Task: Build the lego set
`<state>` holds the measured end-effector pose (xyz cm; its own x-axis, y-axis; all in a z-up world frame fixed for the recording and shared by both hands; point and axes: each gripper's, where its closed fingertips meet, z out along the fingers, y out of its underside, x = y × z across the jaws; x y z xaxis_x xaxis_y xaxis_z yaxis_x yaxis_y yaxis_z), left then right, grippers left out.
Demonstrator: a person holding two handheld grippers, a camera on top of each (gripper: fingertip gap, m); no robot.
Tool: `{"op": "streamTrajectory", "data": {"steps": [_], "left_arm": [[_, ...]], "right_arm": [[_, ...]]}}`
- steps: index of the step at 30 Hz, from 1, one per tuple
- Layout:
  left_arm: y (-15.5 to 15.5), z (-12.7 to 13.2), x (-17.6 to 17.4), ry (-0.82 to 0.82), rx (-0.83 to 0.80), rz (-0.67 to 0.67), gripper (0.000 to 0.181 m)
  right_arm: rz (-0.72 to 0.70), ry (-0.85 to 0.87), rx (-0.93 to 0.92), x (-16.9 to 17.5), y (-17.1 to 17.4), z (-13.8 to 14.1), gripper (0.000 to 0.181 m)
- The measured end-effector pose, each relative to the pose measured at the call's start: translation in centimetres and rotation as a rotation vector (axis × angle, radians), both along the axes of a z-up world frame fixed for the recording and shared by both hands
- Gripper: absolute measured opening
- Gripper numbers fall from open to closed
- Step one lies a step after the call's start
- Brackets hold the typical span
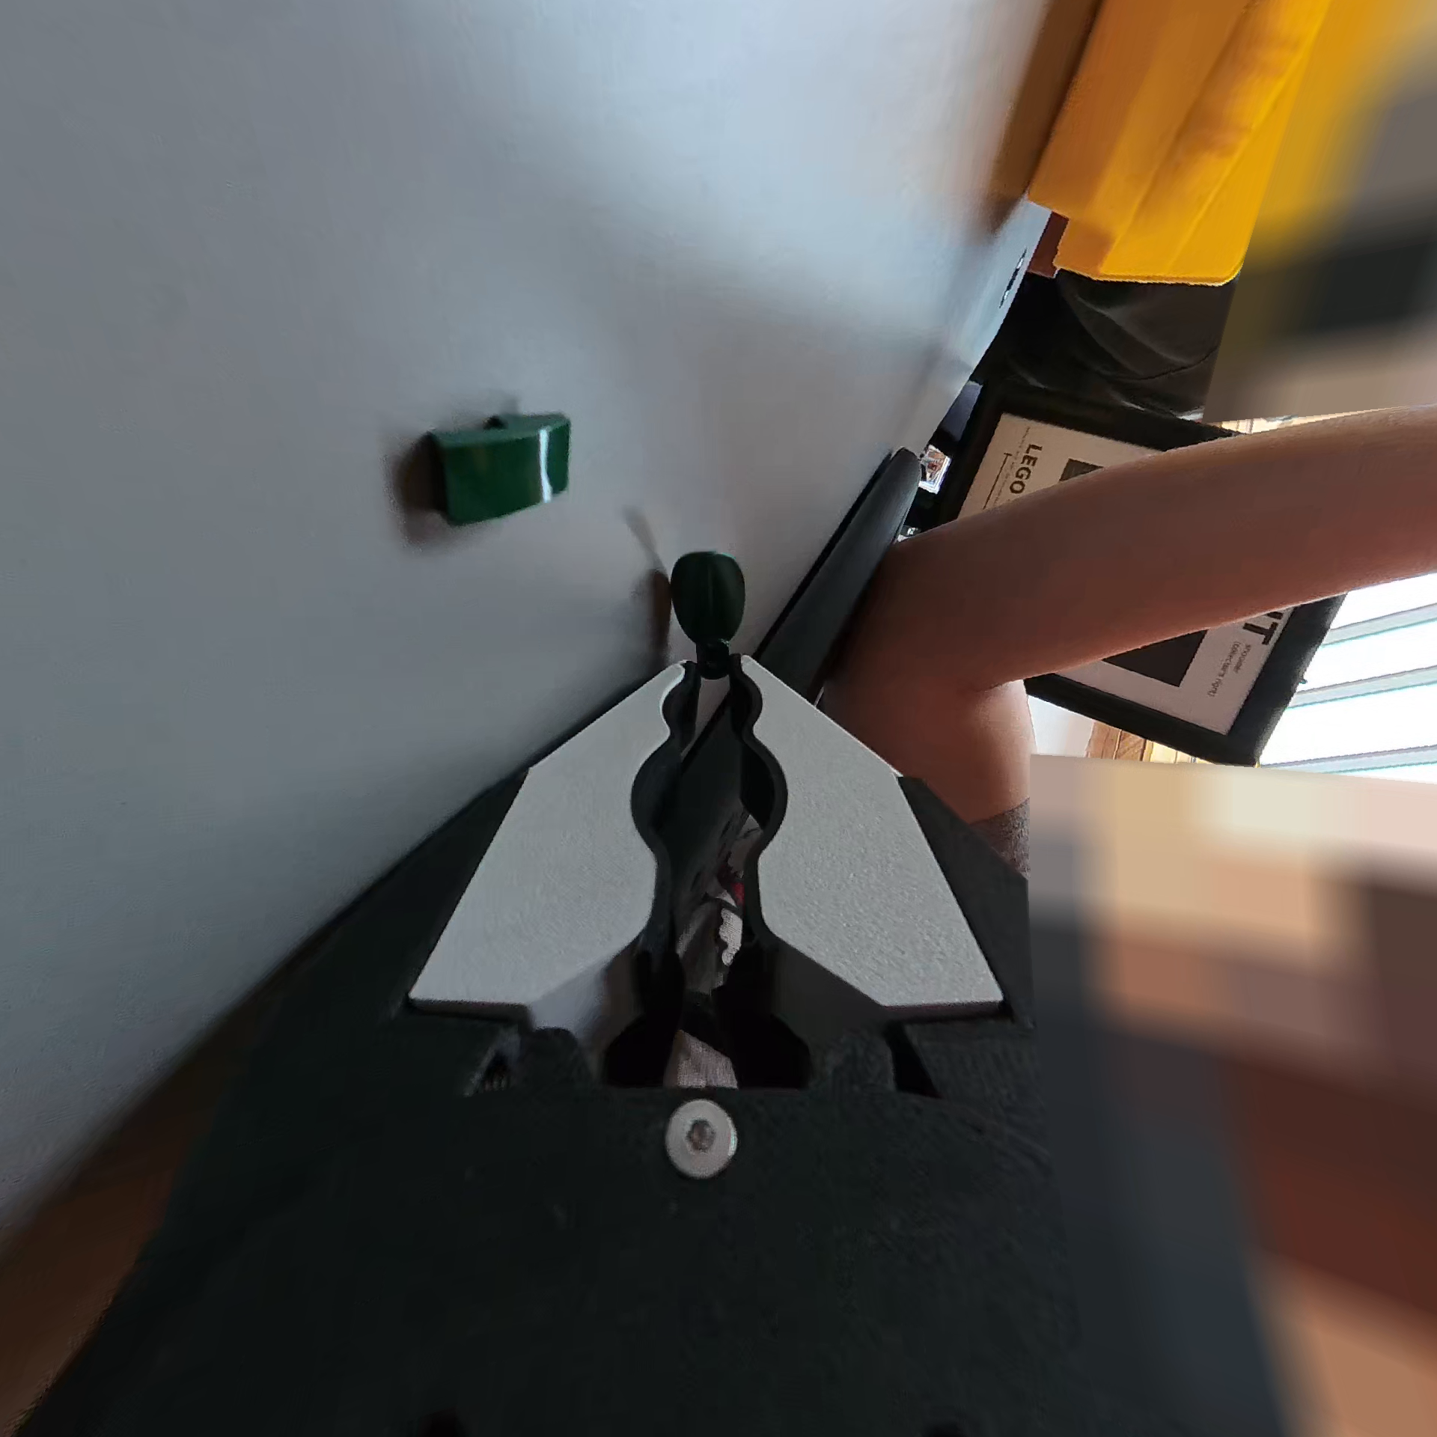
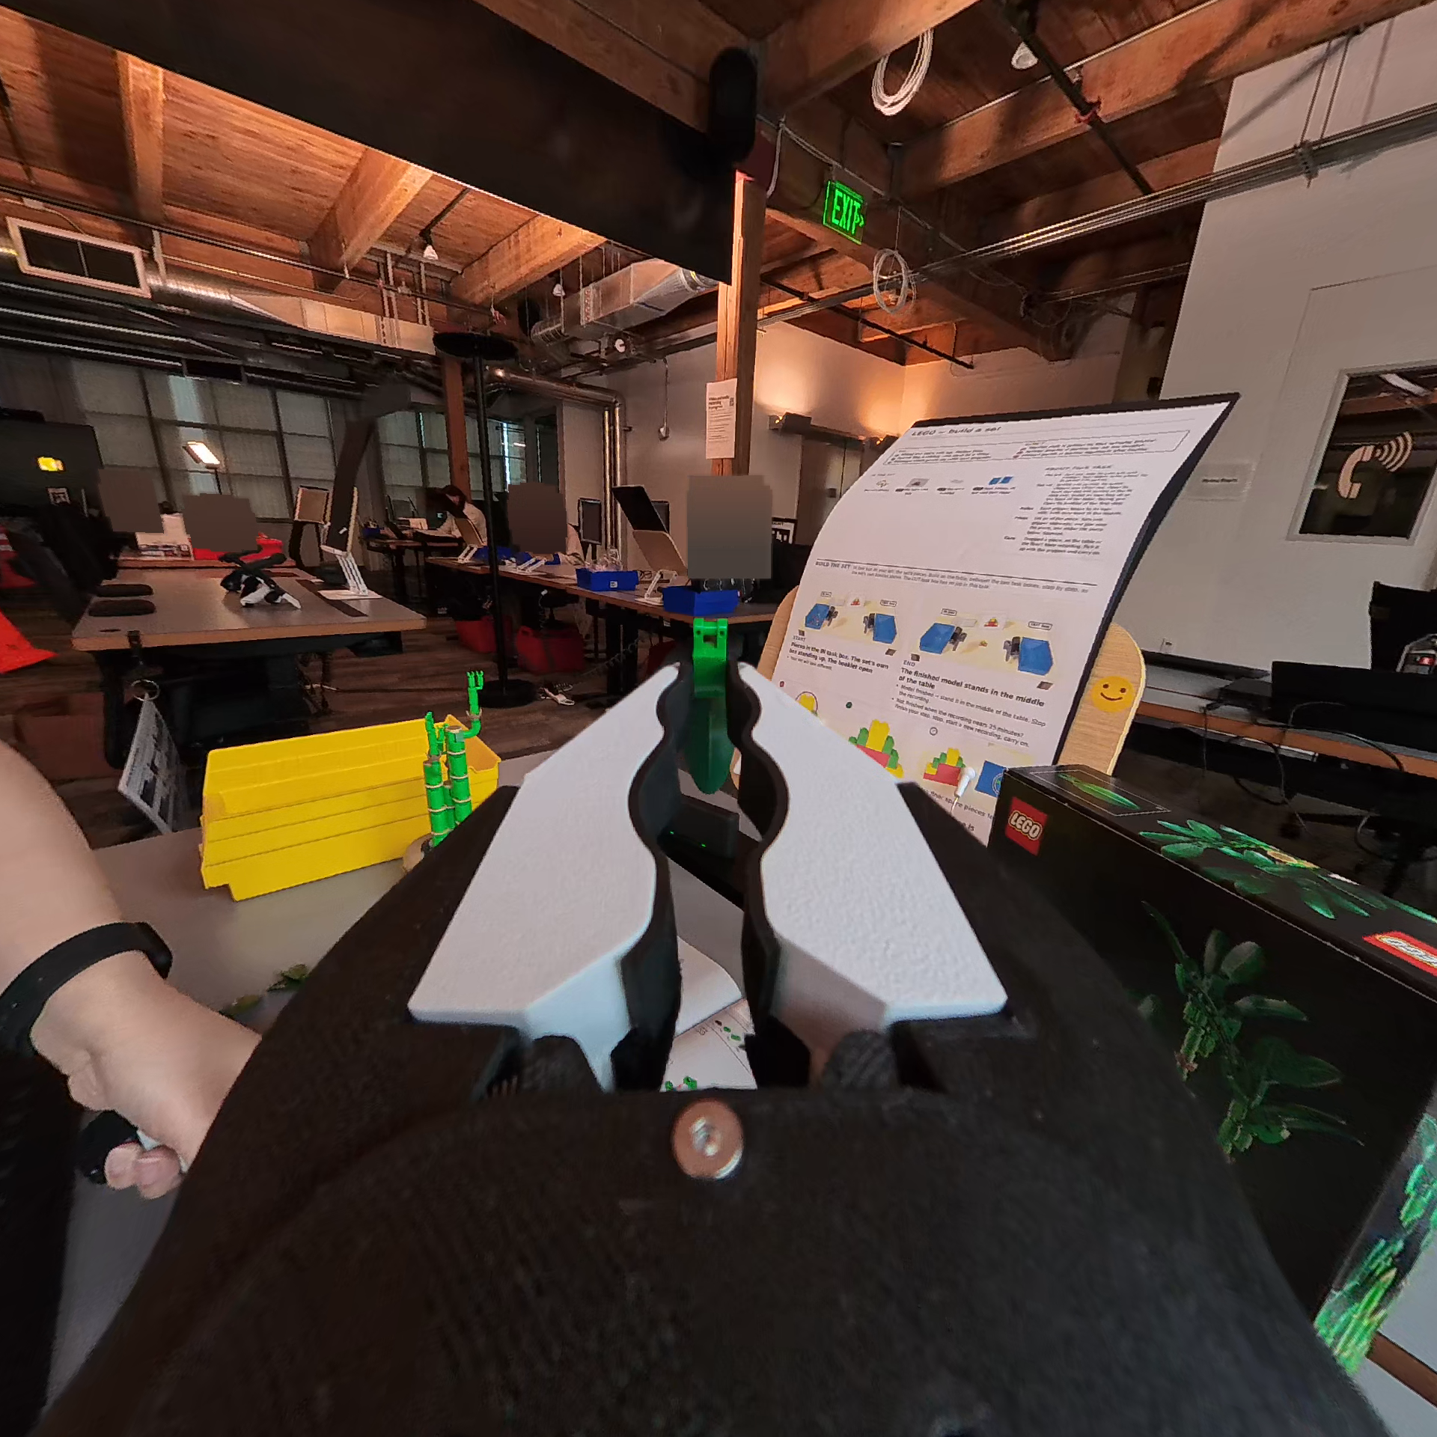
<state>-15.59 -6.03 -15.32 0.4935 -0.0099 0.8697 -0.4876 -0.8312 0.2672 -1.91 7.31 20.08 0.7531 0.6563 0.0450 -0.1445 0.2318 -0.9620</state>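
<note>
In the left wrist view my left gripper (image 1: 714, 667) is shut on a small dark green leaf piece (image 1: 706, 585) by its thin stem, held over the white table (image 1: 272, 311). A dark green curved brick (image 1: 499, 466) lies on the table to the upper left of it. In the right wrist view my right gripper (image 2: 709, 675) is shut on a bright green leaf piece (image 2: 708, 700) with a clip end that pokes out above the fingertips. A partly built green bamboo-like stalk (image 2: 447, 766) stands on the table at the left.
Stacked yellow trays (image 2: 326, 801) sit behind the stalk and show in the left wrist view (image 1: 1166, 132). The black set box (image 2: 1228, 933) stands at the right. An instruction sheet on a stand (image 2: 995, 591) is behind the gripper. A person's forearm (image 1: 1127, 560) reaches in. Spacing between my two grippers at the tips: around 40 centimetres.
</note>
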Motion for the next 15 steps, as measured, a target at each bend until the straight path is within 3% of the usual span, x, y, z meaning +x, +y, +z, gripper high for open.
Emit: {"op": "streamTrajectory", "data": {"steps": [12, 15], "left_arm": [[-0.6, 0.0, -2.2, 0.031, 0.037, -0.043, 0.006], [-0.8, 0.8, -2.6, 0.009, 0.147, -0.109, 0.014]], "right_arm": [[0.033, 0.021, 0.036, 0.0, -1.1, 0.9, 0.006], [0.036, 0.018, 0.04, -0.1, -1.2, 0.9, 0.006]]}}
